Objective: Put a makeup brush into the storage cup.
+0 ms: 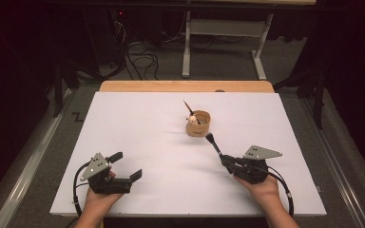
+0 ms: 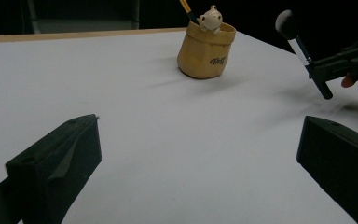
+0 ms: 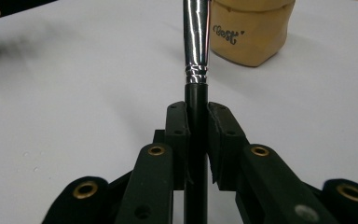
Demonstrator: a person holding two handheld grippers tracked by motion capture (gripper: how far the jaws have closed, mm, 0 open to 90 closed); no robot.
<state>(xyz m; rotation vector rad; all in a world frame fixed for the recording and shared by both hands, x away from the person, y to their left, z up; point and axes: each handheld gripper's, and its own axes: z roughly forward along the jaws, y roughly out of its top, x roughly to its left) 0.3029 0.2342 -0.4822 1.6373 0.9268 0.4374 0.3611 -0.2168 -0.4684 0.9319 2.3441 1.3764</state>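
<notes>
A tan pouch-shaped holder [image 1: 198, 123] [image 2: 206, 50] [image 3: 250, 29] stands near the middle of the white table, with a pencil and a small pale figure sticking out of it. My right gripper [image 1: 228, 161] [image 3: 196, 114] is shut on the black handle of a makeup brush [image 1: 214, 144] [image 2: 300, 50] [image 3: 196, 56]; the brush head points up and toward the holder, just short of it. My left gripper [image 1: 127, 166] rests open at the front left, its fingers [image 2: 58, 161] wide apart with bare table between them.
The white sheet [image 1: 138, 128] covers a wooden table [image 1: 147, 86] whose far edge shows beyond it. A grey table frame [image 1: 223, 45] and cables [image 1: 142, 59] lie on the floor behind. Cables trail from both grippers toward the front edge.
</notes>
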